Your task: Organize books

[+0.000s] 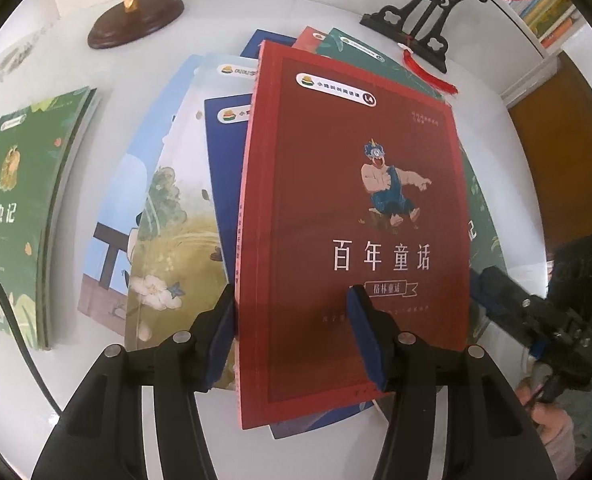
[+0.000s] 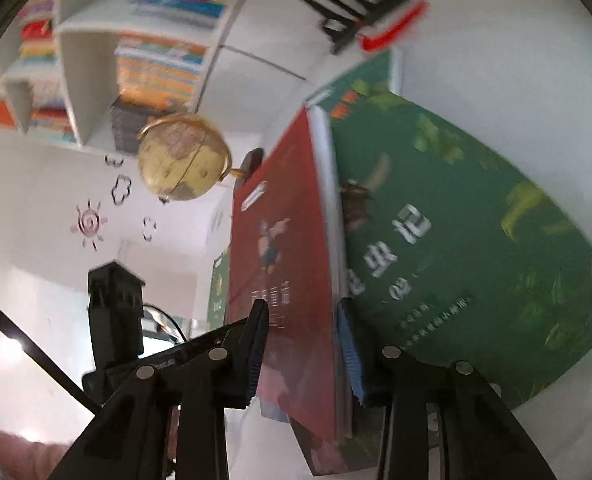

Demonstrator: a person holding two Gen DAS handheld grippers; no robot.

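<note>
A red book [image 1: 336, 200] with a cartoon figure on its cover tops a fanned pile on the white table [image 1: 215, 8]. My left gripper [image 1: 291, 292] points down at its near left part. One pad lies against the spine edge and the other fingertip rests on the cover, so nothing is clamped. My right gripper [image 2: 303, 304] is shut on the red book [image 2: 279, 248] at its right edge, one pad on the cover and one under the pages. Its finger [image 1: 496, 296] shows in the left wrist view. A green book [image 2: 476, 240] lies just beneath.
The pile holds a blue book [image 1: 223, 152], a pale illustrated book [image 1: 167, 208] and a green one [image 1: 484, 232]. Another green book [image 1: 15, 208] lies apart at the left. A globe [image 1: 135, 8] and a black stand with a red tassel [image 1: 424, 20] occupy the far side. A filled bookshelf [image 2: 95, 60] stands behind.
</note>
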